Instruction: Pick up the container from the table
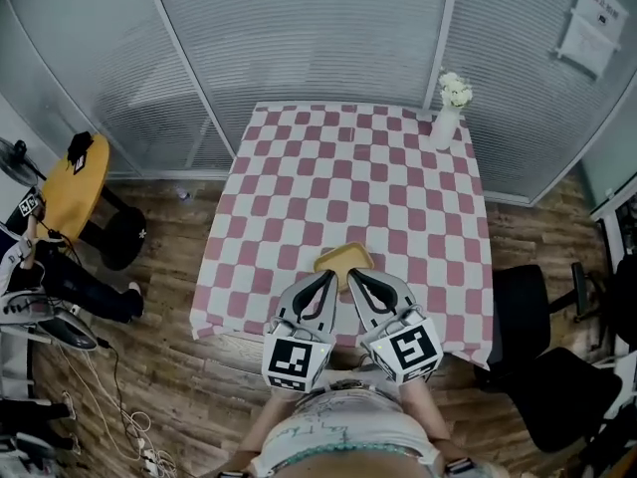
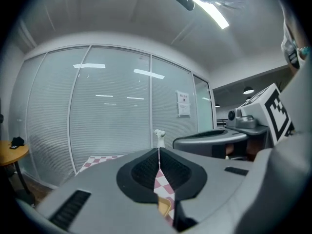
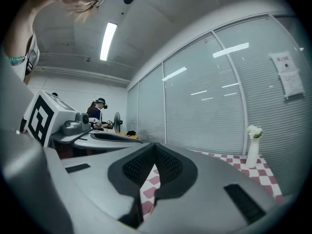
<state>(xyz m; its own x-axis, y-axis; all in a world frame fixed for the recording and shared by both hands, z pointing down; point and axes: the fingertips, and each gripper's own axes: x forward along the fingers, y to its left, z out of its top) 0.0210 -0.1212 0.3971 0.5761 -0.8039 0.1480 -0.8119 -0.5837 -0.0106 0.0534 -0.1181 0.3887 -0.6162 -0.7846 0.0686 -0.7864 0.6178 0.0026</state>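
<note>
The left gripper (image 1: 330, 277) hangs over the near edge of the bench (image 1: 299, 182). Its jaws are pressed together with nothing in them. Just past its tip lies the yellow container (image 1: 345, 257), flat on the pink and white checked cloth and close to the near edge. I cannot tell if the tip touches it. The right gripper (image 1: 355, 275) is just beside the left one. Its jaws are closed tight too and hold nothing. To pick the container up well, I think one gripper must open its jaws first. Then it should go low, so one jaw slips inside the rim and one stays outside. It should squeeze softly and lift straight up, keeping the container level. The white vase (image 1: 445, 125) stands well apart at the far right corner, out of the way.
</note>
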